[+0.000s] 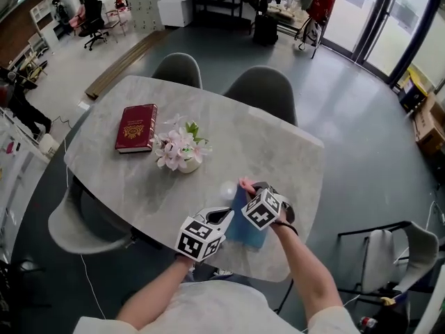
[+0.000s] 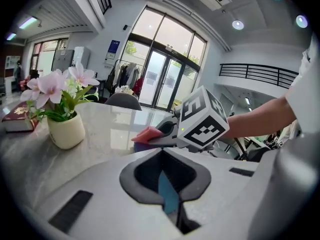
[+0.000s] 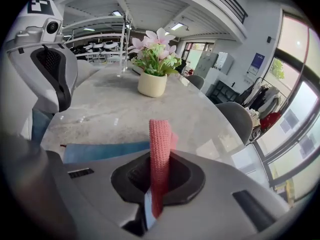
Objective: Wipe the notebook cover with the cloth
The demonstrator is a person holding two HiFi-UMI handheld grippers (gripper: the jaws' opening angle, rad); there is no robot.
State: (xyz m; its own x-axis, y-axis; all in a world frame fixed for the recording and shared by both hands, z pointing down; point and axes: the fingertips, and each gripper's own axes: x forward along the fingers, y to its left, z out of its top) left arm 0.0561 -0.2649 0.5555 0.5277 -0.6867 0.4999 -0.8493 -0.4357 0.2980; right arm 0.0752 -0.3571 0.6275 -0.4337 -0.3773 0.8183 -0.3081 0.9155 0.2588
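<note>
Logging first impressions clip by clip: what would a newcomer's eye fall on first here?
The pink knitted cloth clamped in the right gripper stands out, at the far edge of the blue notebook that the left gripper pinches near the table's front edge. Farther back sit a pot of pink flowers and, to its left, a dark red book.

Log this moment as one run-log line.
left gripper shut on blue notebook | right gripper shut on pink cloth at notebook's far edge | cloth contact unclear | flower pot, red book: not held
</note>
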